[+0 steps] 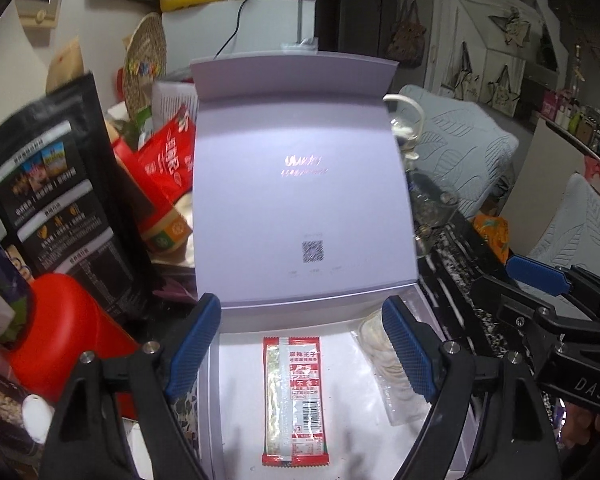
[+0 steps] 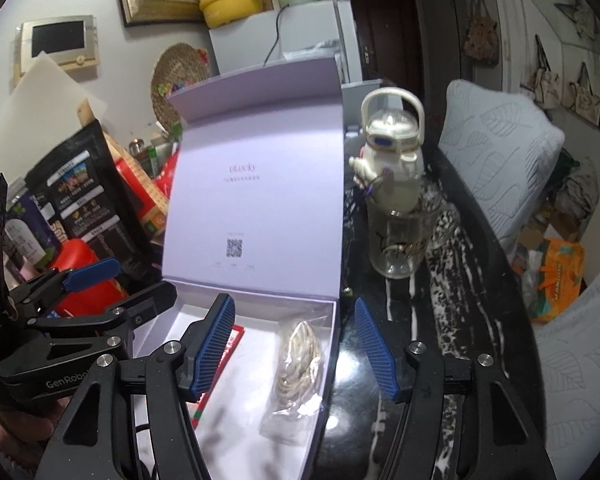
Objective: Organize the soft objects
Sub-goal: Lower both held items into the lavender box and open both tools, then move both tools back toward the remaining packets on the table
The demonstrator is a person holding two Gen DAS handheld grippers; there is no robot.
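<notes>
Both my tongs — left gripper (image 1: pixel 302 352) and right gripper (image 2: pixel 296 350) — hang apart and empty over the open lilac cardboard box (image 1: pixel 300 200), red snack packet (image 1: pixel 294 400) inside.

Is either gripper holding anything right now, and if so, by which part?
Nothing is held. The left gripper and right gripper are both open above the box; the red packet and clear bag lie loose inside.
</notes>
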